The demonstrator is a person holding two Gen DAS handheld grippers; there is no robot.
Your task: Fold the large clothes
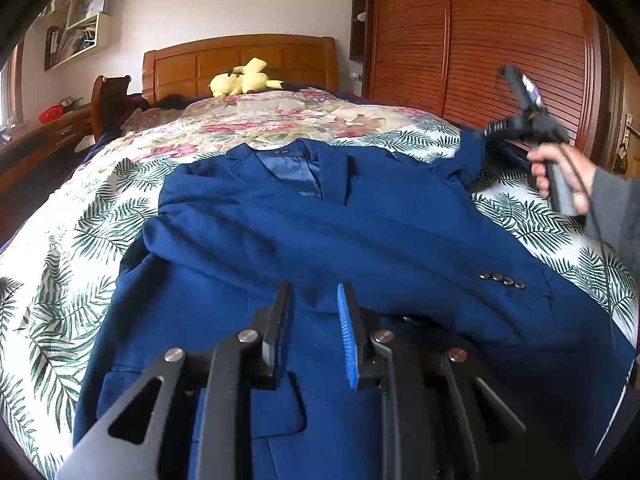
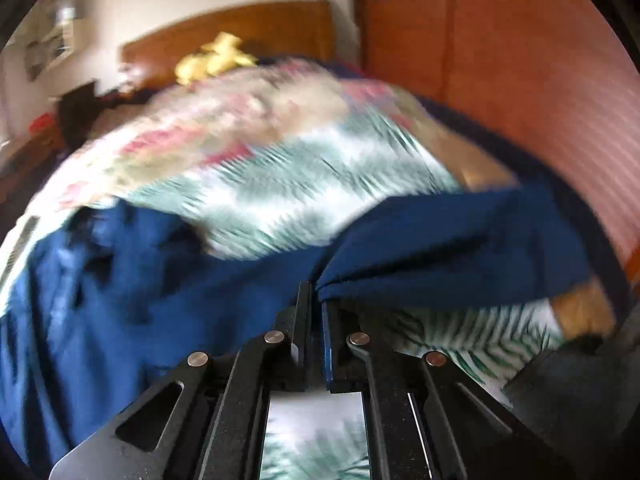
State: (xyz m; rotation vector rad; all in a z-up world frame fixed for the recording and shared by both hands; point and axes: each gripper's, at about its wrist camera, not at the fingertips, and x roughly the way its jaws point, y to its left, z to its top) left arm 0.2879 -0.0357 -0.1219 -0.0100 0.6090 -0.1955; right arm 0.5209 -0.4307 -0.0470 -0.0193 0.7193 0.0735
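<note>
Jacket [image 1: 320, 216] beneath open left tongs [image 1: 316, 300] | right tongs [image 2: 316, 300] clamp its sleeve [image 2: 440, 248] (blurred)

The jacket [image 1: 320, 220] lies spread on the bed [image 1: 100, 240], a plush toy [image 1: 240, 80] behind it by the headboard [image 1: 240, 56].

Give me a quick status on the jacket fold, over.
Left gripper open, hovering over the blue jacket. Right gripper shut on the jacket's far shoulder, lifted off the bedspread. Nothing in the way.
</note>
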